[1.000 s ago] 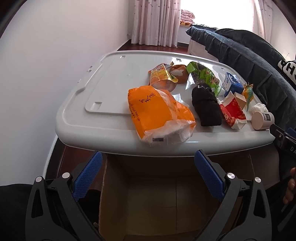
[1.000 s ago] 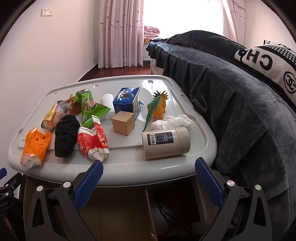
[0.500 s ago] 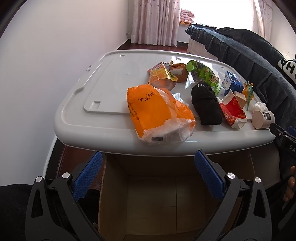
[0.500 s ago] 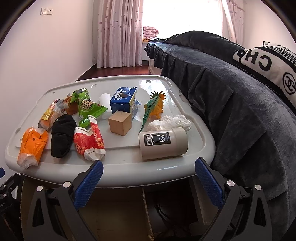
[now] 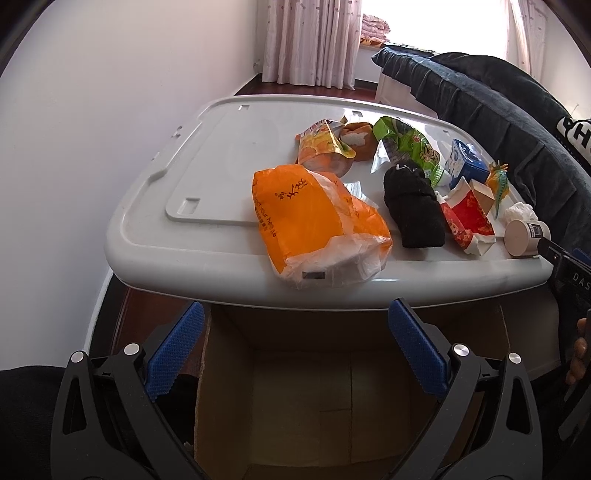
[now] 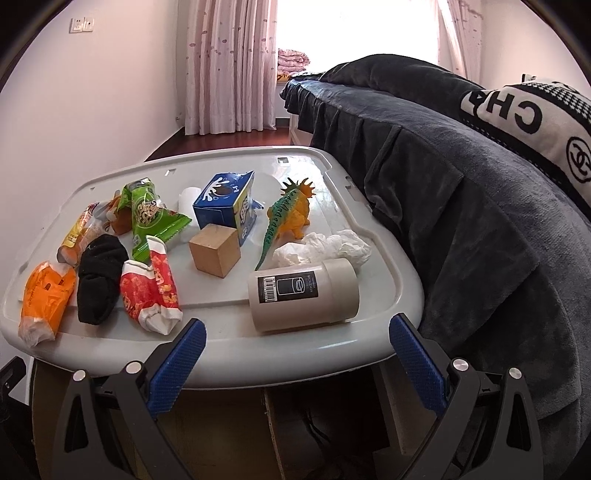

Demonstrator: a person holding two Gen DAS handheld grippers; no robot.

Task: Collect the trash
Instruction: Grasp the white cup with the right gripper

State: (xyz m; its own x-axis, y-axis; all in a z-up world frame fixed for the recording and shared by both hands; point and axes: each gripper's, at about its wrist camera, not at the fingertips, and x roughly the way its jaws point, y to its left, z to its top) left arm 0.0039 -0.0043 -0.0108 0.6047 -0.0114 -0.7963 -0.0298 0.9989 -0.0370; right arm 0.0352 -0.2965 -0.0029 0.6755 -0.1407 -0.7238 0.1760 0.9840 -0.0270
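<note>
While both hang short of the lid (image 5: 207,236) | left tongs (image 5: 295,347) spread, empty | right tongs (image 6: 295,350) spread, empty

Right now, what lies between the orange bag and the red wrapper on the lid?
The black sock lies between the orange bag and the red wrapper; whether it touches them is unclear. Both wrist views show it, the right wrist view best.

Plain white wall (image 6: 92,110) fills the left of the frame, carrying a switch plate (image 6: 81,25) at upper left. Pink patterned curtains (image 6: 231,66) hang at upper centre beside a bright, overexposed window (image 6: 354,29), above a strip of dark wood floor (image 6: 221,142). A bed under a dark blue-grey cover (image 6: 461,192) occupies the right, with a black-and-white lettered blanket (image 6: 535,118) at upper right.
</note>
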